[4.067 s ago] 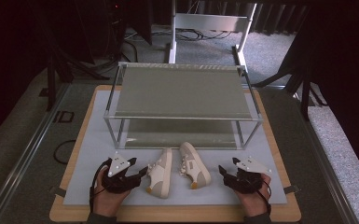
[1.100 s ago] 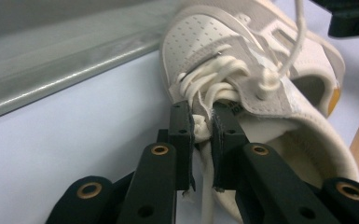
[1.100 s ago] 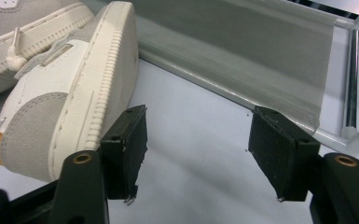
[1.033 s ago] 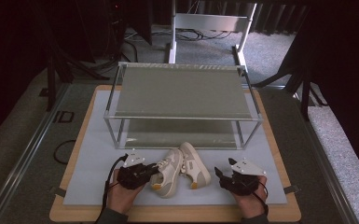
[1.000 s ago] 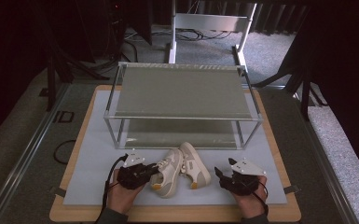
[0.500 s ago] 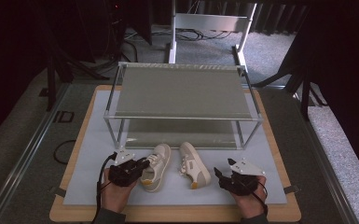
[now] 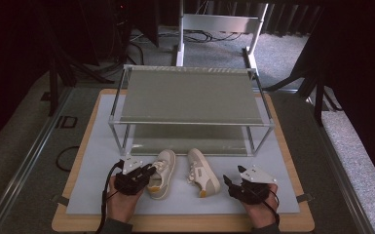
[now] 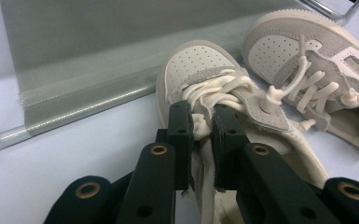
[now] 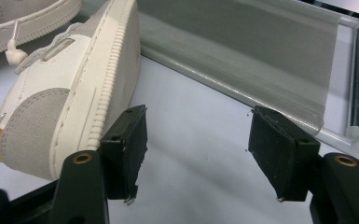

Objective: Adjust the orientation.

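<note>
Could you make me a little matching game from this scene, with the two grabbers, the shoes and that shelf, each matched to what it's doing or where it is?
Things:
1. left gripper
2. right gripper
3. right shoe
4. shelf rack

States:
A. stands at the far side of the white mat
B. jaws apart, nothing between them
C. lies on the mat, gripped by nothing
D. pinches the laces of the left shoe

Pairs: 1-D, 2-B, 3-C, 4-A

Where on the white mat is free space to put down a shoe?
Free: the white mat left of the rack, and right of the right shoe toward the right gripper. Crowded: the middle, where the left gripper clamps the left shoe.
</note>
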`<action>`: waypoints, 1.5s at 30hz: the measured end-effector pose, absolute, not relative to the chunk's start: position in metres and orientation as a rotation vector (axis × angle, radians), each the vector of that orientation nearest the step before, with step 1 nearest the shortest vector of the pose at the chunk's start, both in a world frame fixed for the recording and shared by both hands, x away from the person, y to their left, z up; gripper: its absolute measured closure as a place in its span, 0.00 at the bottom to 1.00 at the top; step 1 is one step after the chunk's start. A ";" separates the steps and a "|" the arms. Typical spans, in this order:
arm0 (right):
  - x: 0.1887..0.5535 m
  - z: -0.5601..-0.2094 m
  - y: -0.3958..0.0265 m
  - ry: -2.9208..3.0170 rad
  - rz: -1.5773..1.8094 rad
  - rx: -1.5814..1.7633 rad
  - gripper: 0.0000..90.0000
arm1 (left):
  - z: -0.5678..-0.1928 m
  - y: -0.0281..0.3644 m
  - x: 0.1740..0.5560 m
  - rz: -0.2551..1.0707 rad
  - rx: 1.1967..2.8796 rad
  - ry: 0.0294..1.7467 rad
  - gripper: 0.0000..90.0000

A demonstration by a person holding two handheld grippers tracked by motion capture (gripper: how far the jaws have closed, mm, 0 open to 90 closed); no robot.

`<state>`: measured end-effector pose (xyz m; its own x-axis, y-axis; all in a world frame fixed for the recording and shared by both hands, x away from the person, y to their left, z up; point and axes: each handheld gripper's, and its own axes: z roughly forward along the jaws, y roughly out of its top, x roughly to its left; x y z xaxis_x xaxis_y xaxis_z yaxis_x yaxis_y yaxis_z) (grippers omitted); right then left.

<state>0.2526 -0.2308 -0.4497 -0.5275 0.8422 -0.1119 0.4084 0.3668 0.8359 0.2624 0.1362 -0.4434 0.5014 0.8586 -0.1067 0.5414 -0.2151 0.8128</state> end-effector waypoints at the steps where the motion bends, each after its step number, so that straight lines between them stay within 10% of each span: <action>1: 0.252 -0.450 -0.231 2.097 1.064 1.079 0.41 | -0.444 0.136 0.263 0.459 1.895 1.153 0.87; 15: 0.250 -0.443 -0.225 2.093 1.089 1.051 0.41 | -0.434 0.149 0.259 0.374 1.752 1.061 0.59; 45: 0.255 -0.419 -0.170 2.235 1.179 0.802 0.56 | -0.439 0.145 0.259 0.342 1.771 1.032 0.58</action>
<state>0.2553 -0.1704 -0.4190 -0.7097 0.6896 -0.1440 0.2707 0.4557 0.8480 0.2587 0.1448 -0.4390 0.5934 0.7727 -0.2254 0.4846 -0.1193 0.8665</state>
